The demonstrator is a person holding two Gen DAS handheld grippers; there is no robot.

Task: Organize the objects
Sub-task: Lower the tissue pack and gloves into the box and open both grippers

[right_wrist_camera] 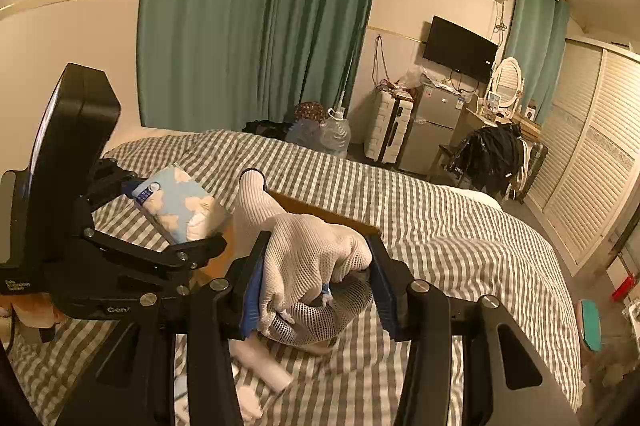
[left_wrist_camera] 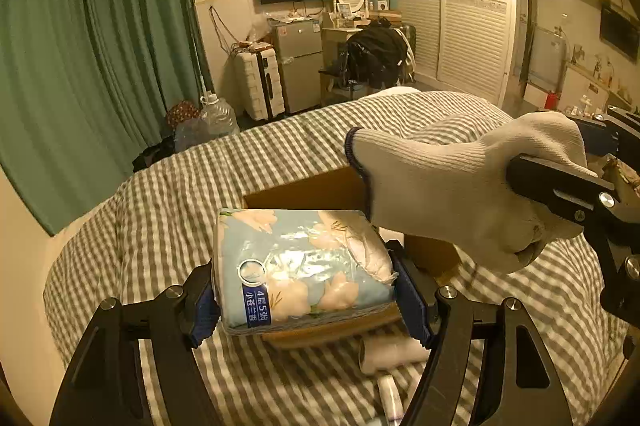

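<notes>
My left gripper (left_wrist_camera: pixel 306 290) is shut on a light-blue tissue pack (left_wrist_camera: pixel 304 262) with a flower print, held above an open brown cardboard box (left_wrist_camera: pixel 304 191) on the bed. The pack also shows in the right wrist view (right_wrist_camera: pixel 180 205), clamped by the left gripper (right_wrist_camera: pixel 176 218). My right gripper (right_wrist_camera: pixel 316 290) is shut on a bunched white knit glove (right_wrist_camera: pixel 312 258), held over the box's near side (right_wrist_camera: pixel 316 207). In the left wrist view the glove (left_wrist_camera: pixel 448 185) hangs from the right gripper (left_wrist_camera: pixel 568 197) at the right, above the box.
The bed has a grey-and-white checked cover (left_wrist_camera: pixel 200 193). A white roller (left_wrist_camera: pixel 392 354) and a small tube (left_wrist_camera: pixel 390 398) lie on the cover in front of the box; the roller also shows in the right wrist view (right_wrist_camera: pixel 264 366). Beyond the bed stand water jugs (left_wrist_camera: pixel 218 115), a suitcase and a fridge.
</notes>
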